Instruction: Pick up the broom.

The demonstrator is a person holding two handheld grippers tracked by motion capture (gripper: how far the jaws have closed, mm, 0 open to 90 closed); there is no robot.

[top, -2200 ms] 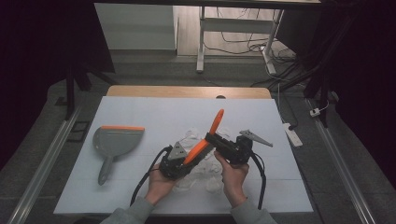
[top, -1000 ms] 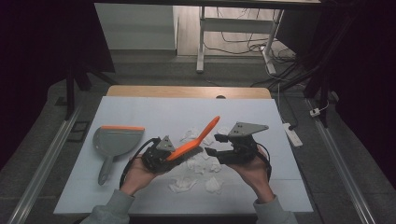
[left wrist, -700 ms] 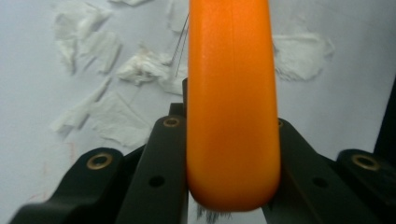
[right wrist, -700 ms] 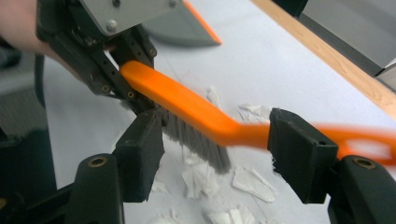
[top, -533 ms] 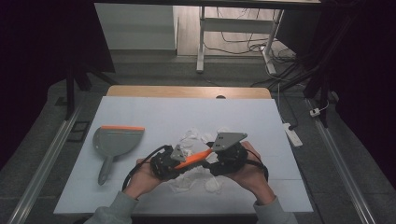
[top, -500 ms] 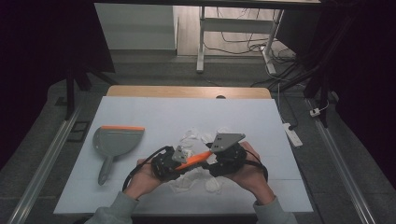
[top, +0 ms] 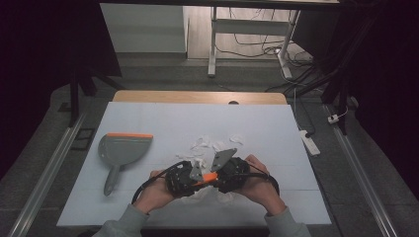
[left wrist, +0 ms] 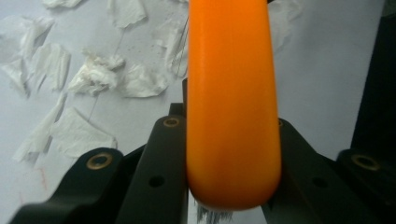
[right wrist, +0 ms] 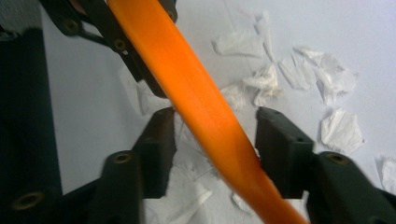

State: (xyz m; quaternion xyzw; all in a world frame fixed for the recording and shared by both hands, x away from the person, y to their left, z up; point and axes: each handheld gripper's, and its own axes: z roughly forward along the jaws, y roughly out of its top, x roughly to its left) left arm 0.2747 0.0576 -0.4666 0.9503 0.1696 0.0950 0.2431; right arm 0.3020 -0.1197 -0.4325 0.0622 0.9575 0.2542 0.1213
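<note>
Hands low, side by side — left gripper (left wrist: 232, 168) clamps orange handle (left wrist: 231, 98).

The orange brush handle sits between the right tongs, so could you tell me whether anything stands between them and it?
Nothing visible does. In the right gripper view the orange brush handle runs slantwise through the open right tongs, with bare gaps at both sides. Paper scraps lie on the table beneath. The left tongs clamp the handle.

The orange brush handle (top: 210, 177) has dropped low between both claws, now drawn together.
</note>
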